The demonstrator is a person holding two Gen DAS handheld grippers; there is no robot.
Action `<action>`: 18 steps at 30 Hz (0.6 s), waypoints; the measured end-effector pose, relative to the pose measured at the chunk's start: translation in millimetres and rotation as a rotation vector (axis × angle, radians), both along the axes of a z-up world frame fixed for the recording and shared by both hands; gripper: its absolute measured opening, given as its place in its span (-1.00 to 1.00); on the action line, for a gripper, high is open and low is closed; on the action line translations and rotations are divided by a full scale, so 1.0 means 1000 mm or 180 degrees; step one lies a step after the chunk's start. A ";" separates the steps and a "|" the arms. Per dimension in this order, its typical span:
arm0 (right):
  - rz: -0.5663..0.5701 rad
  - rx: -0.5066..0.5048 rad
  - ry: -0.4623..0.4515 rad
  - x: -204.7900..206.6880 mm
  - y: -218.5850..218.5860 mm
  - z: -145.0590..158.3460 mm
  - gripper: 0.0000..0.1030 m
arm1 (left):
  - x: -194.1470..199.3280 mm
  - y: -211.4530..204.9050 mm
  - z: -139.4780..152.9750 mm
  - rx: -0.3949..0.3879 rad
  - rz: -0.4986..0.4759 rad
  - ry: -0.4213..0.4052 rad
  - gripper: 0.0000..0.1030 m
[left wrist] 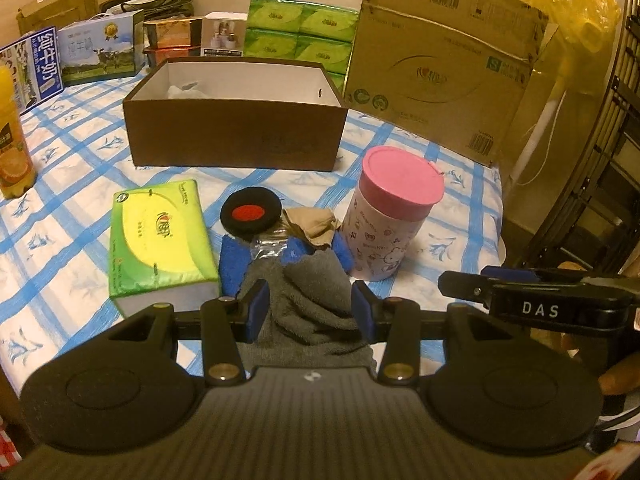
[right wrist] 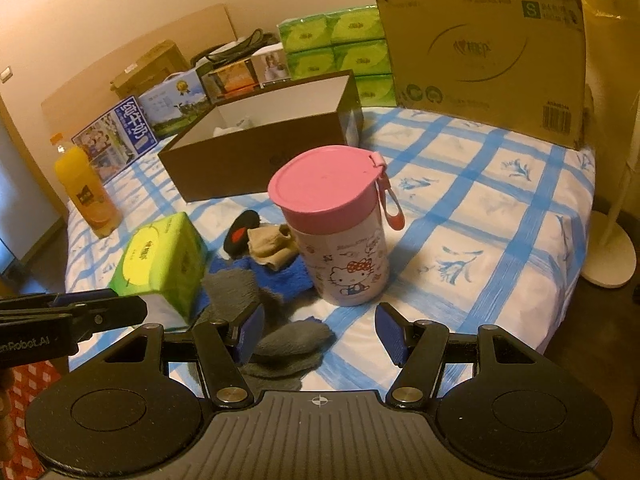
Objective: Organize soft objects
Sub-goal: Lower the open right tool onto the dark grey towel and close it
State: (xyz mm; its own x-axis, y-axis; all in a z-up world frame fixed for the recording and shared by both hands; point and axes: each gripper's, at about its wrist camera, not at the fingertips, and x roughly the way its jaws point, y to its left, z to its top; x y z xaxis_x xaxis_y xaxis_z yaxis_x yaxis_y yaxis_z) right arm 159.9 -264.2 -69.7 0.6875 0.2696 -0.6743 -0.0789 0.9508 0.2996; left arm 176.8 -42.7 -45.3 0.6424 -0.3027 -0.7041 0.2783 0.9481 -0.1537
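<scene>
A grey fleecy cloth point(left wrist: 308, 300) lies on the blue-checked bedsheet point(left wrist: 80, 200), partly over a blue cloth point(left wrist: 232, 264). My left gripper point(left wrist: 310, 308) hovers over the grey cloth, open, with a pad on either side and neither pressing on it. Just beyond sit a beige sock point(left wrist: 312, 228), a black round pad with a red centre point(left wrist: 248, 212) and a silver foil packet point(left wrist: 268, 246). Further back stands an open brown box point(left wrist: 236, 136). My right gripper point(right wrist: 320, 334) is open over the sheet, and the grey cloth point(right wrist: 296, 340) lies by its left pad.
A green tissue pack point(left wrist: 160, 236) lies left of the cloths, and a pink-lidded cartoon cup point(right wrist: 340, 240) stands to their right. An orange juice bottle point(left wrist: 12, 152), milk cartons point(left wrist: 36, 68), stacked tissue packs point(left wrist: 300, 36) and a large cardboard box point(left wrist: 440, 72) line the bed's edges. A white fan base point(right wrist: 612, 256) stands on the floor.
</scene>
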 end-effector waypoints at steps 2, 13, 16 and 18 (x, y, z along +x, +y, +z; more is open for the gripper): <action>-0.0003 0.0003 0.0009 0.003 -0.001 -0.002 0.20 | 0.006 -0.003 -0.002 0.0017 -0.0021 0.0002 -0.22; 0.0330 0.0058 0.0057 0.020 0.024 -0.024 0.20 | 0.014 0.011 -0.022 0.0132 0.0059 0.0138 -0.25; 0.0543 0.0065 0.0013 0.025 0.044 -0.033 0.20 | 0.014 0.020 -0.029 0.0130 0.0134 0.0210 -0.25; 0.0677 -0.0010 -0.0049 0.028 0.057 -0.040 0.20 | 0.013 0.027 -0.031 0.0138 0.0174 0.0220 -0.25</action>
